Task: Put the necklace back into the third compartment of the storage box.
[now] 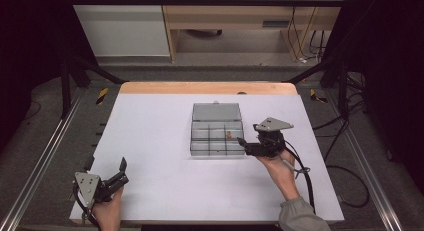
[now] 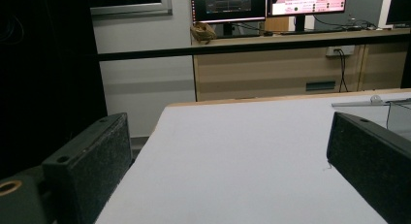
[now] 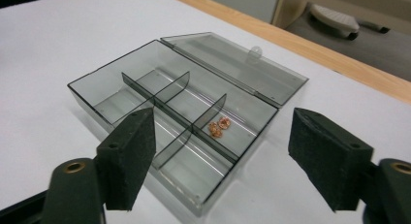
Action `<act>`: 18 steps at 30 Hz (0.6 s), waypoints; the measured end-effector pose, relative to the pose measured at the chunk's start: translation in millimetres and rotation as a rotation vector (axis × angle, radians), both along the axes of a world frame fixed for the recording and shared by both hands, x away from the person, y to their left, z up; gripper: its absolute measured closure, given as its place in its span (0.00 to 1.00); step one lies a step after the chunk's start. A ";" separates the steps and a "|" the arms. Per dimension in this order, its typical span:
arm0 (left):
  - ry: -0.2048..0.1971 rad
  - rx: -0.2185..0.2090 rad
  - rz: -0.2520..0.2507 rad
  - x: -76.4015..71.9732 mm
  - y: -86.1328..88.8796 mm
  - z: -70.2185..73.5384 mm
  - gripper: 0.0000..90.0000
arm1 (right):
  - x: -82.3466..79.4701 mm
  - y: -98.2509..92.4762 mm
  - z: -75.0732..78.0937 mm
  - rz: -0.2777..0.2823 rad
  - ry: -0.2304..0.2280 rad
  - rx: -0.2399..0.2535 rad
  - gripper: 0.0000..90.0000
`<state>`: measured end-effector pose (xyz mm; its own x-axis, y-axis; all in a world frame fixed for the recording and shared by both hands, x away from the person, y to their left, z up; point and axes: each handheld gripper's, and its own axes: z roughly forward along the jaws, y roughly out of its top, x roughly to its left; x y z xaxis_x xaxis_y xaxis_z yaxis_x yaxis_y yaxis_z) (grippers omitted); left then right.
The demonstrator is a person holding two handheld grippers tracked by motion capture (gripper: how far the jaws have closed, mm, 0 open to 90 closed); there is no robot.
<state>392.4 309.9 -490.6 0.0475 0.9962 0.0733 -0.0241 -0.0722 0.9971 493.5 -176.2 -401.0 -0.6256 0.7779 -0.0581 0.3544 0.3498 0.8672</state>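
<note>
Sorting beads (image 3: 219,126) into organizer box (image 3: 121,117): right gripper (image 3: 220,156) jaws apart, empty; left gripper (image 2: 228,166) open, idle; fetch next piece, release low over compartment.

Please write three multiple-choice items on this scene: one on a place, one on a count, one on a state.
1. Where do the copper pieces lie?
A. in a compartment of the box beside the lid hinge
B. on the white table
C. on the lid

2. How many copper pieces lie in the box?
A. two
B. five
C. none

3. How is the lid?
A. open, laid flat
B. shut
C. taken off, lying apart

Answers: 1 A, they rest on a compartment floor next to the hinge side; 2 A, two small rings lie together; 3 A, it lies flat behind the box.
</note>
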 end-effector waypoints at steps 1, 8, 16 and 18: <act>0.000 0.000 0.000 0.0 0.0 0.0 0.03 | -5.3 -3.3 0.8 -0.011 -0.017 0.004 0.25; 0.000 0.001 0.001 -0.1 -0.1 0.0 0.02 | -33.6 -20.1 -0.7 -0.074 -0.077 0.032 0.11; -0.002 -0.001 0.001 -0.2 0.1 -0.1 0.02 | -64.4 -45.4 -19.4 -0.172 -0.161 0.100 0.04; -0.003 -0.001 0.001 -0.3 0.2 -0.1 0.02 | -70.5 -52.4 -24.5 -0.193 -0.184 0.128 0.03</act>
